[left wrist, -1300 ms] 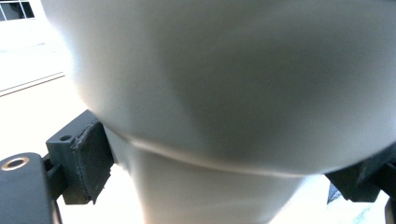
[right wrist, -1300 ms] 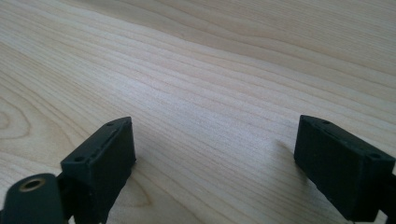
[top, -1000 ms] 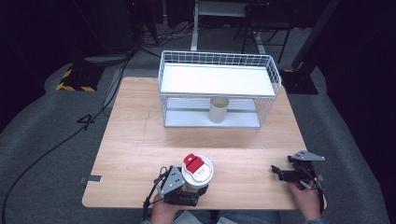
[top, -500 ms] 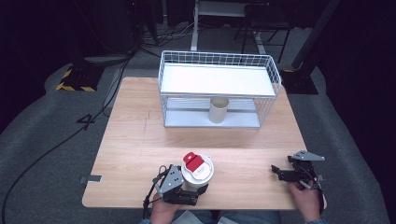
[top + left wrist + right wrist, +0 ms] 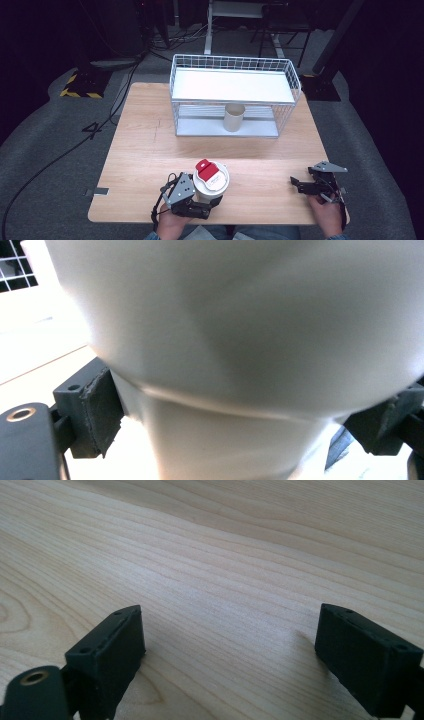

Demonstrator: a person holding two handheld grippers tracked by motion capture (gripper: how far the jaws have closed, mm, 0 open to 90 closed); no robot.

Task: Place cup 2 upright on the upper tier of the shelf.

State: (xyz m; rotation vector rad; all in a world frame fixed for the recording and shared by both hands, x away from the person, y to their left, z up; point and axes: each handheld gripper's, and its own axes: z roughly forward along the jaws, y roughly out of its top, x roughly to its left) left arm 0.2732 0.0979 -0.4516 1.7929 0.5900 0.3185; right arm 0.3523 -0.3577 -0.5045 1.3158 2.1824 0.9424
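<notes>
- The left gripper [image 5: 202, 200] was clamped on the tall white paper cup with a white lid and red label [image 5: 211, 181], near the front edge of the light wooden table [image 5: 140, 150], a little left of centre.
- In the left gripper view its black jaws pressed the cup's lower wall from both sides, the rubber pads [image 5: 102, 410] touching the paper just below a raised seam.
- The right gripper [image 5: 306, 184] rested low at the front right corner of the table, well apart from the cup, with its jaws spread wide and nothing between them.
- Judging by this, the grasp was made and the carry not yet begun; the cup's base seemed to be at or just above the tabletop, though I could not tell which.
- The next move would likely call for a steady lift, keeping the cup upright so the lid stayed level, then a path forward toward the white wire basket rack with a flat white shelf [image 5: 232, 85] at the far side.
- A small beige cylindrical cup [image 5: 233, 117] stood on the rack's lower level, under the shelf, so any placing there would need clearance beside it.
- The high view gave the layout and the red label; the left gripper view gave the pad contact, which the high view hid beneath the lid.
- The right gripper view showed bare wood grain [image 5: 250, 570] between its open jaws.
</notes>
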